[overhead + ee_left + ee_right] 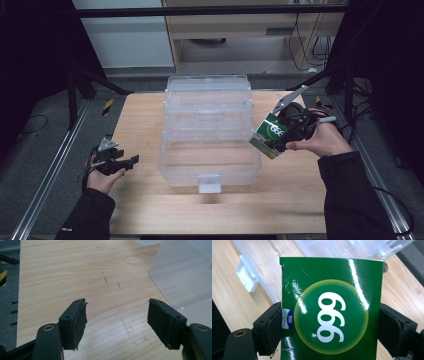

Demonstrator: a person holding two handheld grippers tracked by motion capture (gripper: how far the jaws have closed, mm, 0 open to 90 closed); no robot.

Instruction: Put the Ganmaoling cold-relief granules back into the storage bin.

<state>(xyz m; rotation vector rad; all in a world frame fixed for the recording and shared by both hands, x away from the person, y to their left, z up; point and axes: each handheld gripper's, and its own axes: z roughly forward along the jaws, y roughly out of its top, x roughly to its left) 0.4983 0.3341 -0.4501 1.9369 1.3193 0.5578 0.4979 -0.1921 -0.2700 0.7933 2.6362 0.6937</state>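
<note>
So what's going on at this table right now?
A person holds a gripper in each hand at a wooden table. The right gripper is clamped on a green box marked 999, held in the air beside the right edge of a clear plastic storage box that stands open with stepped trays. The left gripper waits open over bare wood to the box's left, holding nothing.

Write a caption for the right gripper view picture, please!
Right gripper clamps a green 999 box above the wooden table, beside a clear plastic organizer.
</note>
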